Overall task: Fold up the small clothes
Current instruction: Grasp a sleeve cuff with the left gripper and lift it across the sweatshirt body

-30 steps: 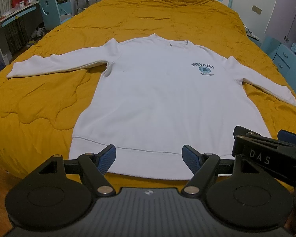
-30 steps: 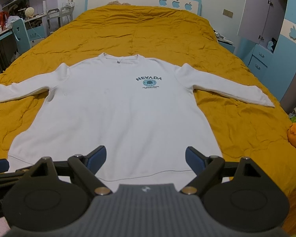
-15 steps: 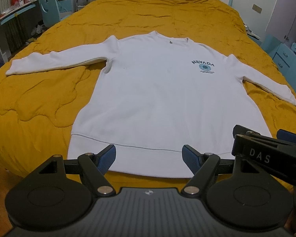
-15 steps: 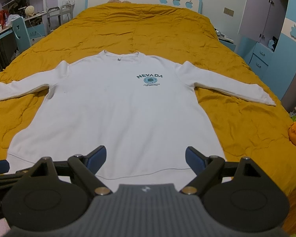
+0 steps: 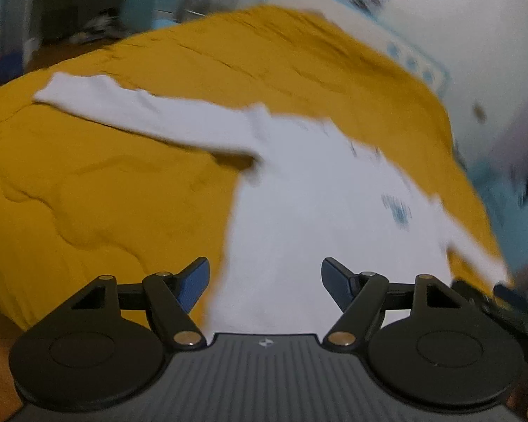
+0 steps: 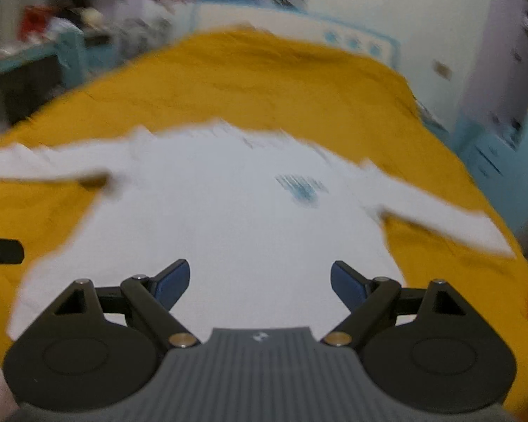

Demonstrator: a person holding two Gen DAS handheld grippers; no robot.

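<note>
Both views now swung, blurred; sweatshirt (image 6: 228,218) on mustard bedspread (image 6: 281,88).

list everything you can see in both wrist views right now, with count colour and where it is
long-sleeved cotton sweatshirt: one, white with a small blurred blue chest print, spread flat on the bed, both sleeves out to the sides
quilted bedspread: one, mustard yellow, covering the bed under the sweatshirt
headboard: one, white with light blue trim, at the bed's far end
cabinet with drawers: one, light blue, right of the bed
desk area: blurred clutter left of the bed, items not readable
left gripper: one, black with blue pads, open, over the sweatshirt's hem
right gripper: one, black with blue pads, open, over the hem
</note>
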